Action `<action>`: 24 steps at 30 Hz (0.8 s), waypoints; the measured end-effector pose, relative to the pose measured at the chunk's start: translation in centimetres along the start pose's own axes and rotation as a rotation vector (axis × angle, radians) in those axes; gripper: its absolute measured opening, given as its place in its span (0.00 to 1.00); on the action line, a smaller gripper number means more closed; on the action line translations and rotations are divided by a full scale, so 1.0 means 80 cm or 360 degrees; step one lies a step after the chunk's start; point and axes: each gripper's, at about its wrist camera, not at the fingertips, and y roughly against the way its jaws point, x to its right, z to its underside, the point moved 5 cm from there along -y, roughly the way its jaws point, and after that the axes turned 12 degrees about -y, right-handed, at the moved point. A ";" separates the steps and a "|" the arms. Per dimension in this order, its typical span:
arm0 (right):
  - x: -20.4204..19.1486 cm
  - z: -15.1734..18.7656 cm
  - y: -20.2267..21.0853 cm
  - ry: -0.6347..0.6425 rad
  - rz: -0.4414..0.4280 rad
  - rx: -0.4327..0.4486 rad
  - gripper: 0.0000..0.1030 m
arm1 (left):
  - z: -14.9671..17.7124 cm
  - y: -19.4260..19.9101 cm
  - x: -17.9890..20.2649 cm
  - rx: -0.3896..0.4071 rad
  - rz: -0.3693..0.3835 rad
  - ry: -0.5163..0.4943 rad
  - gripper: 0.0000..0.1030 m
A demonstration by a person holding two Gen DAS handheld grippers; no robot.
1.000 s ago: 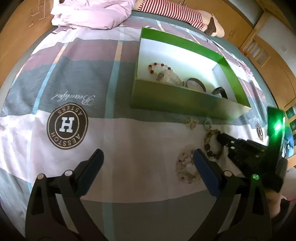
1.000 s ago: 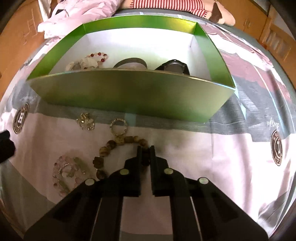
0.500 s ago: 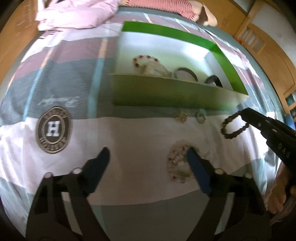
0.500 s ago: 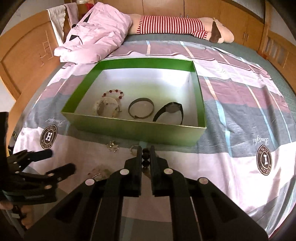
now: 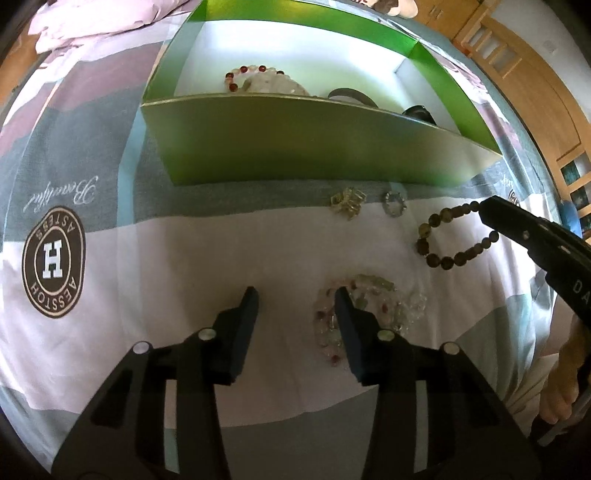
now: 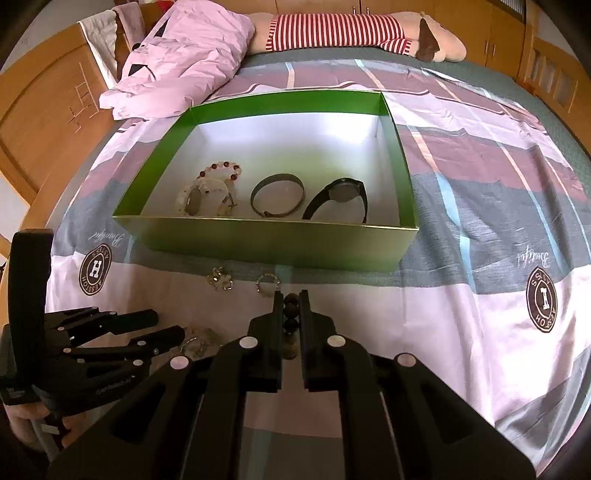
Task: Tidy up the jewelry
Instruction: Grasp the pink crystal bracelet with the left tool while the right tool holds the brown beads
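Observation:
My left gripper hangs low over the bedsheet, jaws closing, with only bare sheet between them. Its right finger covers the left edge of a pale bead bracelet lying on the sheet. My right gripper is shut on a brown bead bracelet, which dangles clear of the sheet at the right. The green box stands beyond, holding a red-and-white bead bracelet, a dark bangle and a black watch. A gold charm and a small ring lie before the box.
A crumpled pink quilt and a striped plush toy lie at the bed's far end. A wooden headboard runs along the left, wooden cabinets on the right. A hand grips the right tool.
The left gripper sank toward the pale bracelet and its jaws narrowed a lot. The right gripper lifted the brown bracelet off the sheet and pulled back from the box.

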 end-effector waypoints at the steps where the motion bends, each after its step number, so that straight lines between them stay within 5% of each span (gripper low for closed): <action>1: -0.001 0.001 0.000 0.0002 0.0000 -0.0002 0.07 | -0.002 -0.001 0.000 0.0003 -0.0014 -0.0009 0.42; 7: 0.001 0.004 -0.005 -0.0013 0.0005 -0.0030 0.07 | -0.013 -0.009 0.009 0.0000 -0.0143 -0.0111 0.42; 13: 0.005 0.006 -0.009 -0.0038 0.0011 -0.0050 0.07 | -0.023 -0.024 0.036 0.0100 -0.0429 -0.0422 0.42; 17: 0.005 0.008 -0.015 -0.0053 0.0007 -0.0076 0.07 | -0.029 -0.023 0.032 0.0159 -0.0381 -0.0375 0.08; 24: 0.002 0.006 -0.011 -0.0055 -0.0004 -0.0070 0.07 | -0.027 -0.009 0.006 0.0199 -0.0391 -0.0261 0.07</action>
